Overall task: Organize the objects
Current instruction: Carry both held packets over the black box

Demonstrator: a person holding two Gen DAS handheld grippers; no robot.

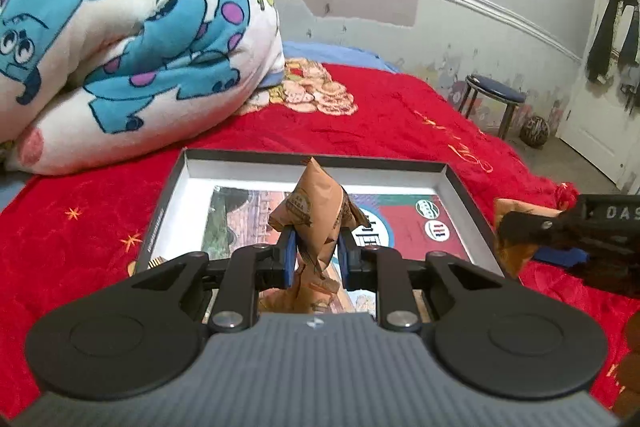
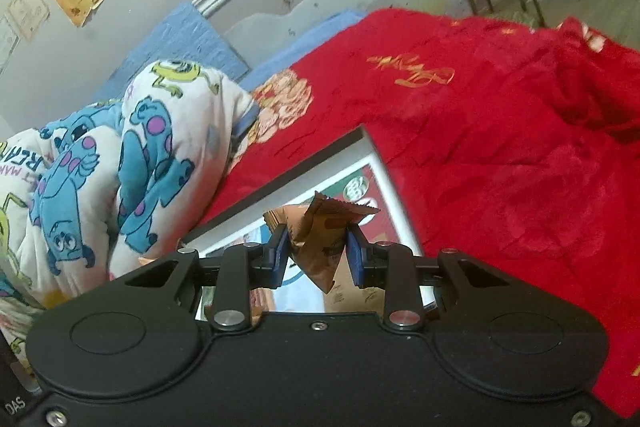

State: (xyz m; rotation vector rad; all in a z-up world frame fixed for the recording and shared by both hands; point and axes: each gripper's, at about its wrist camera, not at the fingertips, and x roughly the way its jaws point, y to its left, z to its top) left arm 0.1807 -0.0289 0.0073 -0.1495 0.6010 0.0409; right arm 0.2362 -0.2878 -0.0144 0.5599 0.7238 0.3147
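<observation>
My left gripper (image 1: 317,254) is shut on a brown snack packet (image 1: 316,215), which stands upright between the blue pads, above a shallow open box (image 1: 460,187) with a printed sheet inside. My right gripper (image 2: 316,251) is shut on a second brown snack packet (image 2: 320,239), tilted, over the near right part of the same box (image 2: 384,163). In the left wrist view the right gripper (image 1: 516,239) enters from the right edge with its packet (image 1: 510,259), just outside the box's right wall. More brown packets (image 1: 316,299) lie in the box under my left gripper.
The box lies on a red blanket (image 1: 400,115) that covers a bed. A bundled cartoon quilt (image 1: 120,39) sits at the back left. A blue-topped stool (image 1: 494,95), a ball (image 1: 534,131) and a door with hanging clothes (image 1: 612,27) stand off the bed's far right.
</observation>
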